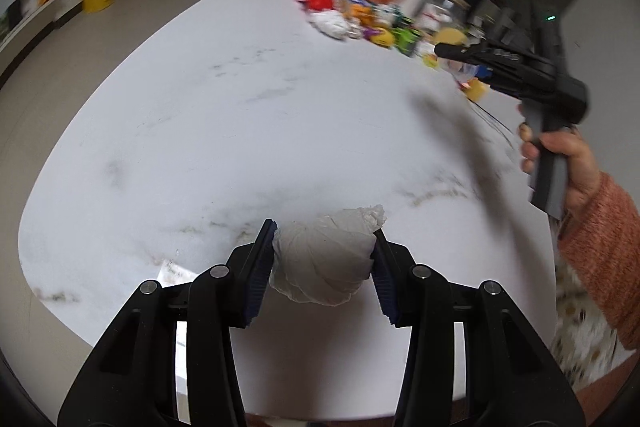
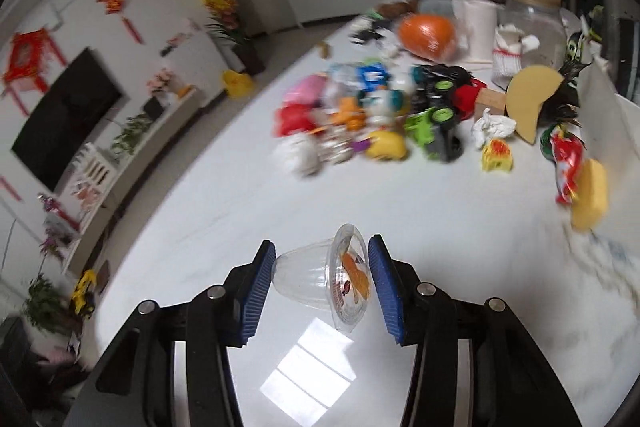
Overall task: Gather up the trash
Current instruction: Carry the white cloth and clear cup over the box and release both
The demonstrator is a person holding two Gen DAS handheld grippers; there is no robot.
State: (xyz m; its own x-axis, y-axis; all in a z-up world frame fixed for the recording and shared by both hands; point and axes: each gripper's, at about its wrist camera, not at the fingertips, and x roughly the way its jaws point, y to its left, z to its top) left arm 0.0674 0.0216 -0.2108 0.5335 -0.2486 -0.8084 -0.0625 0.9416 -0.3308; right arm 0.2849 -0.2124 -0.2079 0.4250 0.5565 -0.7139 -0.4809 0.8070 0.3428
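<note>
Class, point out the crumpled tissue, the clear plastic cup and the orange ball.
crumpled tissue (image 1: 324,263), left wrist view, middle of wad
clear plastic cup (image 2: 304,277), right wrist view, ribbed side wall
orange ball (image 2: 426,35), right wrist view, front face

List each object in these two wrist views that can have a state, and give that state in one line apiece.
left gripper: shut on the crumpled tissue.
crumpled tissue: balled up, lifted off the table.
right gripper: shut on the clear plastic cup.
clear plastic cup: on its side, label lid still on.
glass jar: upright, lid on.
toy pile: untouched on the table.
</note>
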